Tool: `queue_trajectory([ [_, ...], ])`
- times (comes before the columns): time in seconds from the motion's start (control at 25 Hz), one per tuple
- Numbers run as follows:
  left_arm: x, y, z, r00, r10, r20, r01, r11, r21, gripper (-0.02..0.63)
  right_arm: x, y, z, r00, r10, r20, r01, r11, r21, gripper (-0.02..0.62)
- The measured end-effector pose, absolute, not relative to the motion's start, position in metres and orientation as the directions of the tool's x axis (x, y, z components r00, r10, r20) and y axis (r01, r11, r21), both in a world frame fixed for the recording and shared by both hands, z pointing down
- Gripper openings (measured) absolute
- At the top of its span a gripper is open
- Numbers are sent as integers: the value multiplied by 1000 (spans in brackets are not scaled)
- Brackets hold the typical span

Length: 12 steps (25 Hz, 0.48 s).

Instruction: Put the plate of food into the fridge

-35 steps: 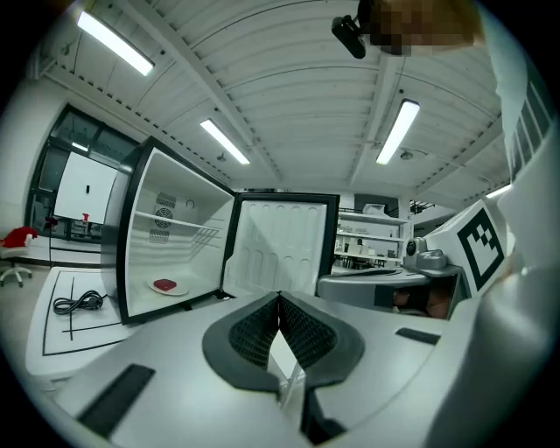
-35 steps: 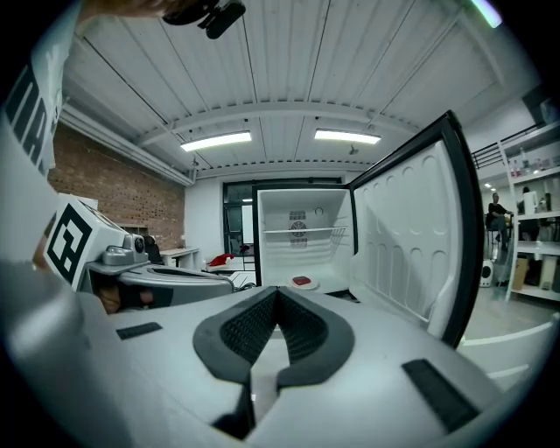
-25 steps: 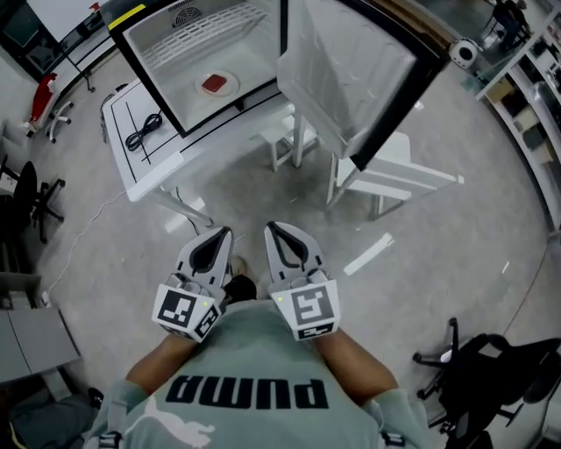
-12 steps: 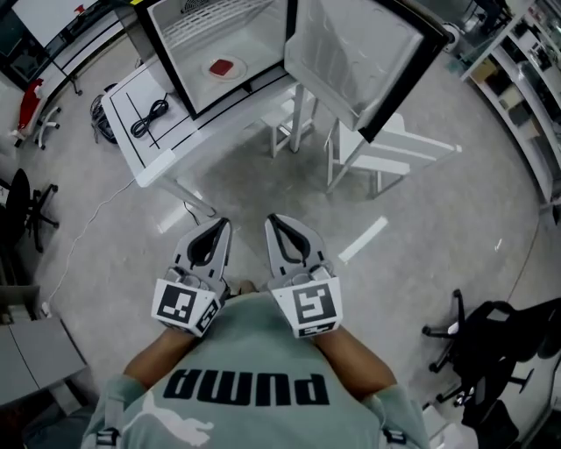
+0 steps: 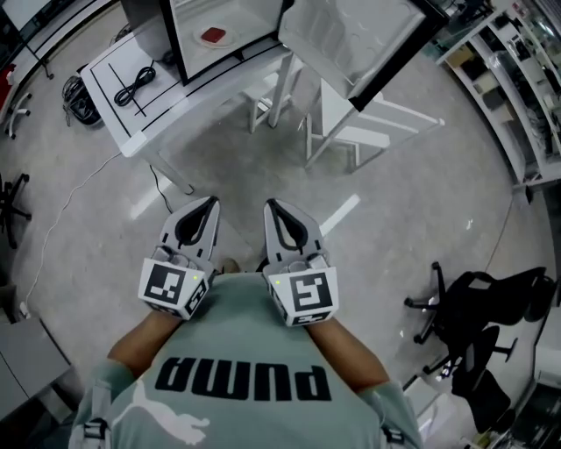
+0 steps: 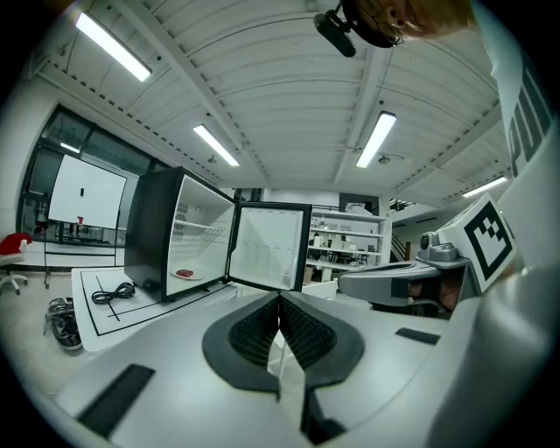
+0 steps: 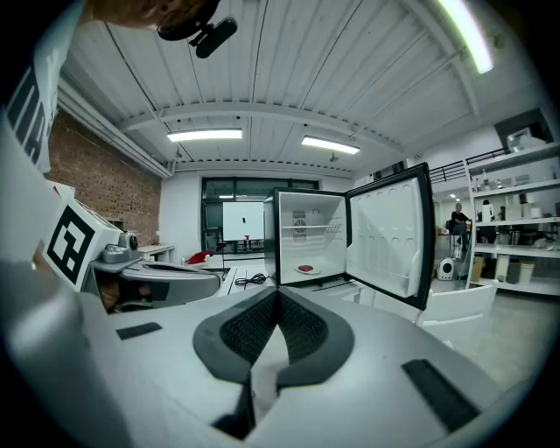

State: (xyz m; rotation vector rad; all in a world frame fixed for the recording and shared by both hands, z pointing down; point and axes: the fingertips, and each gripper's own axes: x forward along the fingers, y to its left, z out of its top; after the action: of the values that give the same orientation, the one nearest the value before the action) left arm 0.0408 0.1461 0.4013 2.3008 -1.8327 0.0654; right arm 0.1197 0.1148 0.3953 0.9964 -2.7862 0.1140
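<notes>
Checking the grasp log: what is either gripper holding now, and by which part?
Nothing. The left gripper and right gripper are both shut and empty; the plate of food sits in the fridge.

Fridge point(image 5: 250, 26) and its counter point(image 5: 166, 110) slide up toward the top edge, looking farther off now.
</notes>
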Motion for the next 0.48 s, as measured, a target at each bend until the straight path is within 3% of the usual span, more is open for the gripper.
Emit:
queue_trajectory([
  [0.48,69,146,407,314,-936,161,-947,-298,117,6,136,128,405,-718,-655,235,-674,738,-4,3],
])
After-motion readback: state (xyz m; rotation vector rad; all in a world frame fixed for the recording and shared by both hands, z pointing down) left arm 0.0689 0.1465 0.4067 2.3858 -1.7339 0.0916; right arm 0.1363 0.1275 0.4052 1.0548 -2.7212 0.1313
